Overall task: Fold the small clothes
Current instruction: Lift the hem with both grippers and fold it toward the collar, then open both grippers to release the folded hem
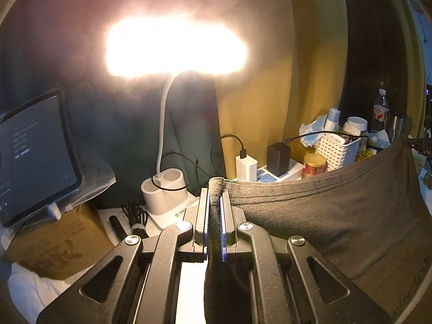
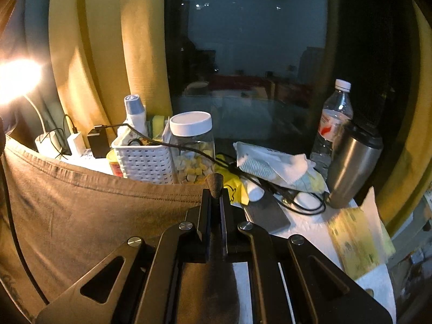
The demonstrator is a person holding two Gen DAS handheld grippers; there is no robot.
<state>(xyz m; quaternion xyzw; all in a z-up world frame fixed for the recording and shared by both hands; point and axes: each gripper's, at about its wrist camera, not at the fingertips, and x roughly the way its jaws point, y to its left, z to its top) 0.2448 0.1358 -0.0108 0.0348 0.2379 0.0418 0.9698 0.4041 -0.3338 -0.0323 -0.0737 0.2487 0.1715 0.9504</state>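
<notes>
A small grey-brown garment (image 1: pixel 324 221) with a stitched hem hangs stretched between the two grippers, raised above the table. My left gripper (image 1: pixel 215 191) is shut on its left corner, and a tuft of cloth sticks out past the fingertips. My right gripper (image 2: pixel 215 189) is shut on the other corner; the garment (image 2: pixel 89 208) spreads away to the left in the right wrist view. The lower part of the garment hangs out of sight below both views.
A lit desk lamp (image 1: pixel 175 46) on a white base (image 1: pixel 164 191), a tablet (image 1: pixel 35 156) and a power strip with chargers (image 1: pixel 267 171) stand behind. A white basket (image 2: pixel 145 159), a jar (image 2: pixel 193 145), a water bottle (image 2: pixel 333 124), a steel tumbler (image 2: pixel 353 164) and cables crowd the back right.
</notes>
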